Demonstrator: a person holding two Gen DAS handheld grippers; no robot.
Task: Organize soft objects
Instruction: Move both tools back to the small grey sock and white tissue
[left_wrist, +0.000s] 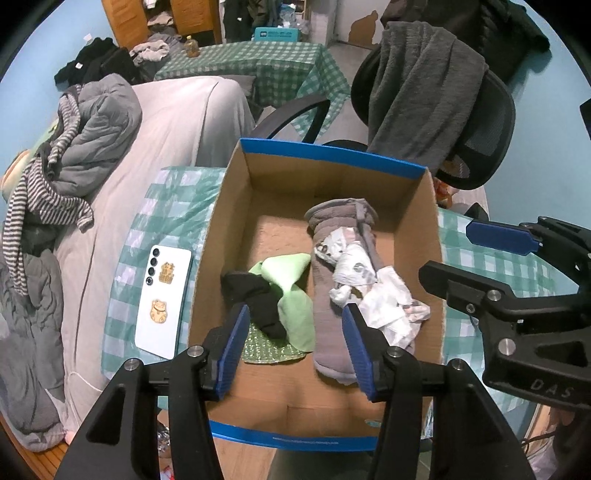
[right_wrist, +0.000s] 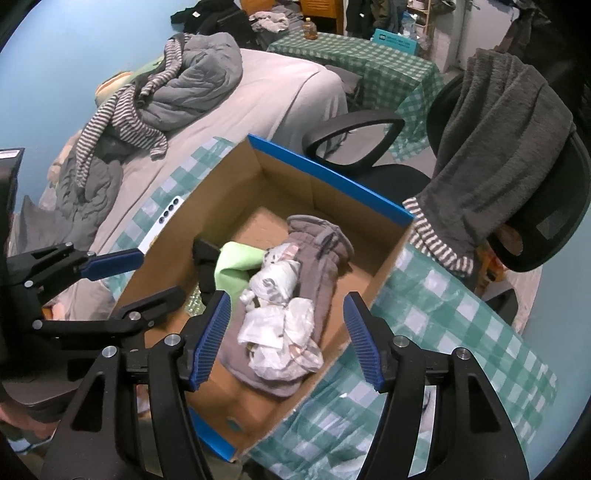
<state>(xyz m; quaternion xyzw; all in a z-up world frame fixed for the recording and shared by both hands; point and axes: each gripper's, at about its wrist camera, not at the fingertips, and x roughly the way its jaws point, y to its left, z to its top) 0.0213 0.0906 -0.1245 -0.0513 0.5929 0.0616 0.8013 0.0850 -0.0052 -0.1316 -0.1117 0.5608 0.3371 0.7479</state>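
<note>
A cardboard box (left_wrist: 332, 155) with a blue rim stands on a green checked table. In it lie a long grey folded cloth (left_wrist: 327, 295), a crumpled white patterned cloth (left_wrist: 384, 295) on top of it, a light green cloth (left_wrist: 291, 295) and a black sock (left_wrist: 255, 295). My left gripper (left_wrist: 295, 321) hangs open above the green and grey cloths, gripping nothing. My right gripper (right_wrist: 287, 306) is open above the white cloth (right_wrist: 280, 321), its pads clear of it. Each gripper also shows in the other's view, the right gripper (left_wrist: 443, 249) at the box's right wall, the left gripper (right_wrist: 162, 275) at its left wall.
A white phone (left_wrist: 164, 299) lies on the tablecloth left of the box. Behind the box stands a black office chair (left_wrist: 491, 122) with a grey towel (left_wrist: 424, 92) draped over it. A bed (left_wrist: 177, 122) with a grey duvet and a striped garment is to the left.
</note>
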